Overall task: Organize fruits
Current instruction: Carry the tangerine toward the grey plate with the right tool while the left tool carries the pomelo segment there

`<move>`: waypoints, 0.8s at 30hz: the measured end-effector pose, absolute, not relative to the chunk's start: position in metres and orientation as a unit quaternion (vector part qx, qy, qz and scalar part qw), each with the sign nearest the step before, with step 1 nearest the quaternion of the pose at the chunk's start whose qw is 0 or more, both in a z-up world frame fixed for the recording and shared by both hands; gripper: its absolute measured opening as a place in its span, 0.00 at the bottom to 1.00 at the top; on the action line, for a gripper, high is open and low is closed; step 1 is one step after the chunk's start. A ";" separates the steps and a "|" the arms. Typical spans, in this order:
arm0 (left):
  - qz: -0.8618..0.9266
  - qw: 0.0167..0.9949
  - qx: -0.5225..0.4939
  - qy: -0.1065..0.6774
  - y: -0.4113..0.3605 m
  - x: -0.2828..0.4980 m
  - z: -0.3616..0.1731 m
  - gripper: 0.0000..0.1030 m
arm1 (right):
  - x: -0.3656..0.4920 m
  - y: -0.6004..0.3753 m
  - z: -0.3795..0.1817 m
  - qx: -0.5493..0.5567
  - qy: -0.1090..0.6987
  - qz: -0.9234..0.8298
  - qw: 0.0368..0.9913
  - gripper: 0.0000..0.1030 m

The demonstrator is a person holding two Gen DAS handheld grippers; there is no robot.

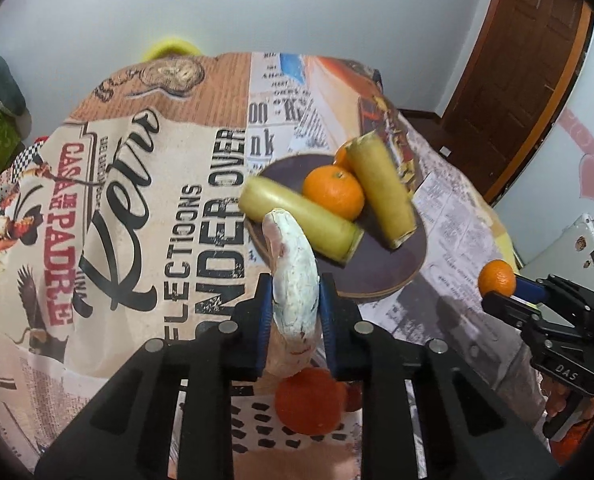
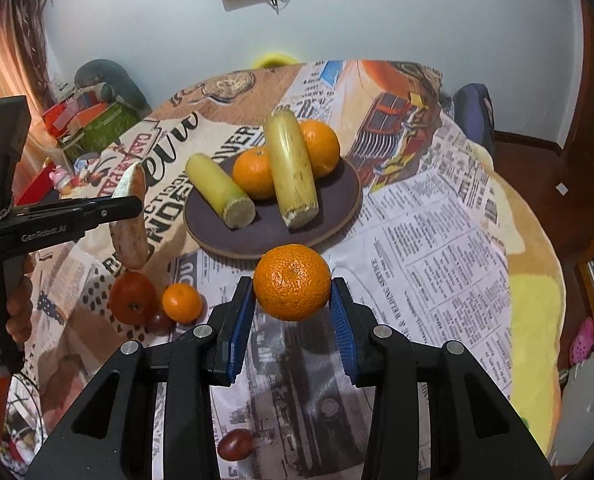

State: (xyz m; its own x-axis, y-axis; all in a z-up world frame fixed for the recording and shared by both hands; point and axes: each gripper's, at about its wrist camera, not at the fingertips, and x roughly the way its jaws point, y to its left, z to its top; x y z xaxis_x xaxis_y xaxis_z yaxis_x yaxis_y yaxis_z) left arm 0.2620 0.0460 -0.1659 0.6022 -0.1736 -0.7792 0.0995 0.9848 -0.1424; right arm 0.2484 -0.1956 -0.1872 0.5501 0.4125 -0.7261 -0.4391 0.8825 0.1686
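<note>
Left tongs [image 1: 295, 312] grip a pale sweet potato [image 1: 293, 280]; right tongs [image 2: 293, 304] grip a mandarin [image 2: 292, 282] just short of the plate [image 2: 273, 224]. Risk: the plate already carries two sugarcane pieces and two mandarins, so an added round fruit may roll off onto the desk [image 2: 437, 240].

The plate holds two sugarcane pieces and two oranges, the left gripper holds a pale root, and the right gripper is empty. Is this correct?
One detail is wrong: the right gripper is not empty. The right wrist view shows it shut on an orange. The rest stands: the plate holds two sugarcane pieces and two oranges, and the left gripper holds the pale root.
</note>
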 end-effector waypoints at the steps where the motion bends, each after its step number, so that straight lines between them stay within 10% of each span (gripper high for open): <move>1: -0.080 0.896 -0.043 0.435 0.044 0.261 -0.161 0.21 | 0.249 -0.196 -0.185 -0.017 0.405 0.242 0.882 0.34; 24: -0.152 0.887 -0.042 0.434 -0.011 0.303 -0.159 0.21 | 0.294 -0.194 -0.178 -0.027 0.386 0.236 0.891 0.34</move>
